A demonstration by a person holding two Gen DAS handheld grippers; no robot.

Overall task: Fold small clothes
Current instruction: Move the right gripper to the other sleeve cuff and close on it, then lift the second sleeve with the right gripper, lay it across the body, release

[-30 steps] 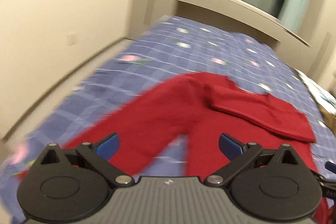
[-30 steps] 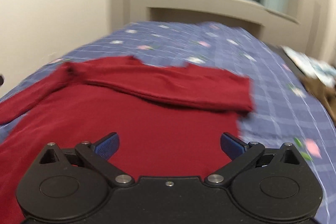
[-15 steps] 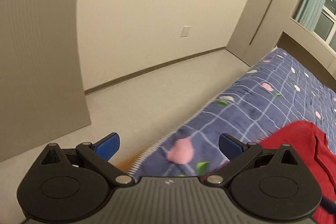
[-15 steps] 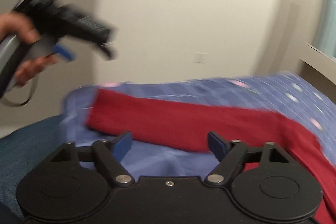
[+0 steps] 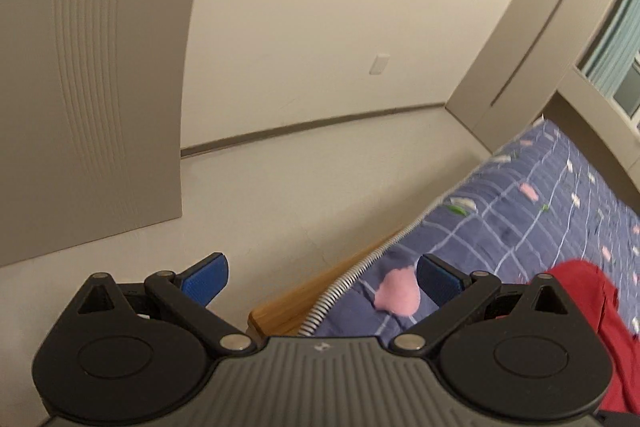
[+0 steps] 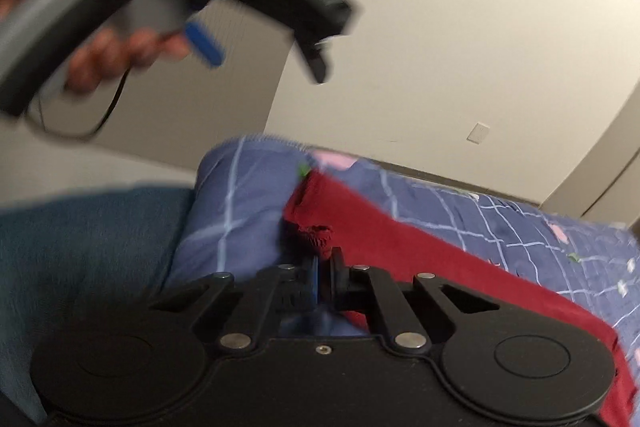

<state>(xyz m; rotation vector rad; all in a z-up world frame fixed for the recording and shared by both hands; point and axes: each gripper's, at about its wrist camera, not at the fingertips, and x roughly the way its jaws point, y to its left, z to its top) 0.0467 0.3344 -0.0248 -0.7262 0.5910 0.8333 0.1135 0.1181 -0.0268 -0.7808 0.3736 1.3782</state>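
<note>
A red long-sleeved garment lies on the blue checked bed cover. My right gripper is shut on the bunched end of one sleeve, which sticks out past the pads. My left gripper stands open with nothing between its blue pads, above the bed's side edge and the floor. In the left wrist view only a corner of the red garment shows, at the right. In the right wrist view a hand holds the blurred left gripper up high, clear of the cloth.
The bed's wooden frame and a white zip edge run diagonally under the left gripper. Beyond them are pale floor, a grey panel and a wall. Dark blue-green fabric fills the lower left of the right wrist view.
The right gripper went from wide open to shut on the sleeve end. Both views swung left, from the garment's body to the bed's edge. The left gripper stayed open.
</note>
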